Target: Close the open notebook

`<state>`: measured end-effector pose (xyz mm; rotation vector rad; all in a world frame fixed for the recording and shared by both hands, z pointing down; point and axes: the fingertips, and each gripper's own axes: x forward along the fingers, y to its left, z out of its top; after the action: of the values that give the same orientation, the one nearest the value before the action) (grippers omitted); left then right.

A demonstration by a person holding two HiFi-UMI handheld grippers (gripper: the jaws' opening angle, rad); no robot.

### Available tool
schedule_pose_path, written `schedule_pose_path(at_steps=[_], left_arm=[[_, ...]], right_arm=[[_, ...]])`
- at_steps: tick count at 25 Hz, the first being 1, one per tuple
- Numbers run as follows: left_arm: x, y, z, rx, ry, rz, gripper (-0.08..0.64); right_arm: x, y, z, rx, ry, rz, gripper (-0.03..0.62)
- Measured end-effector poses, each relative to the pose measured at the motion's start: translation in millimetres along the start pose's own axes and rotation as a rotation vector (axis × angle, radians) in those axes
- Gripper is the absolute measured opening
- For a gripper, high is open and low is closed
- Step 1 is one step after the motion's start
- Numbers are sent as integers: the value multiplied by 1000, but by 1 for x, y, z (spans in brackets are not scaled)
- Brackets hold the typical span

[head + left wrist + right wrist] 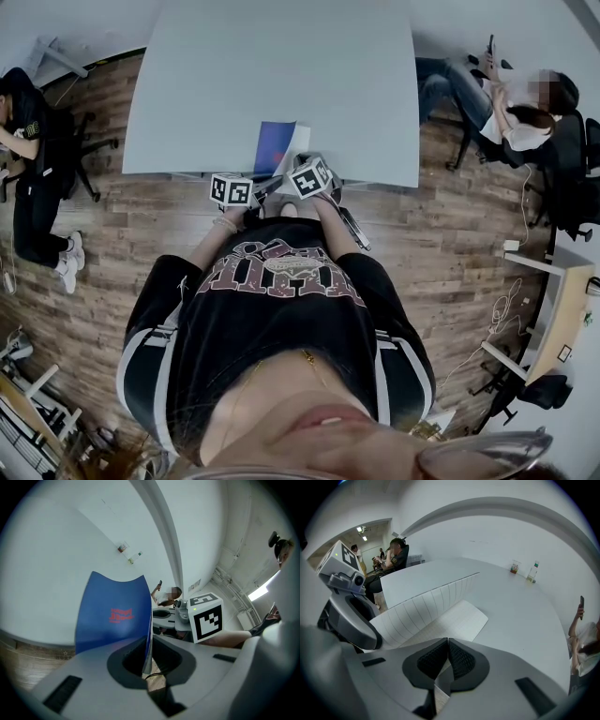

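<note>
notebook (279, 145) half open at the near edge of the table (272, 75)
your left gripper (146, 665) pinches the blue cover (115, 616), standing it upright; your right gripper (447, 660) has jaws pressed together just over the lined page (454, 623).

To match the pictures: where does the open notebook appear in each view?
Head view: notebook in the centre, at the near edge of the white table, with its blue cover raised.
Left gripper view: centre-left, blue cover between the jaws.
Right gripper view: centre-left, lined pages showing.
Shared landmark: the white table.
</note>
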<state>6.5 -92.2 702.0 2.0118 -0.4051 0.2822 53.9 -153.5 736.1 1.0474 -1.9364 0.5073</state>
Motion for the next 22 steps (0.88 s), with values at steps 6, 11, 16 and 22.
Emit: schedule_pose_path(at_steps=[6,11,16,22], left_arm=[[0,-1,-3,44,35,12,57],[4,-1,-4,42,56,28,62],[9,-1,-5,46,91,59,74],[23,-5,-10,50,135,100,109]], right_arm=[[0,4,1,43,-12,13,20],[-10,-1,7,64,-59,-6,19],[-26,-8,11,141,-109,-11,20],[-46,-19,9,225,-184,-45,20]])
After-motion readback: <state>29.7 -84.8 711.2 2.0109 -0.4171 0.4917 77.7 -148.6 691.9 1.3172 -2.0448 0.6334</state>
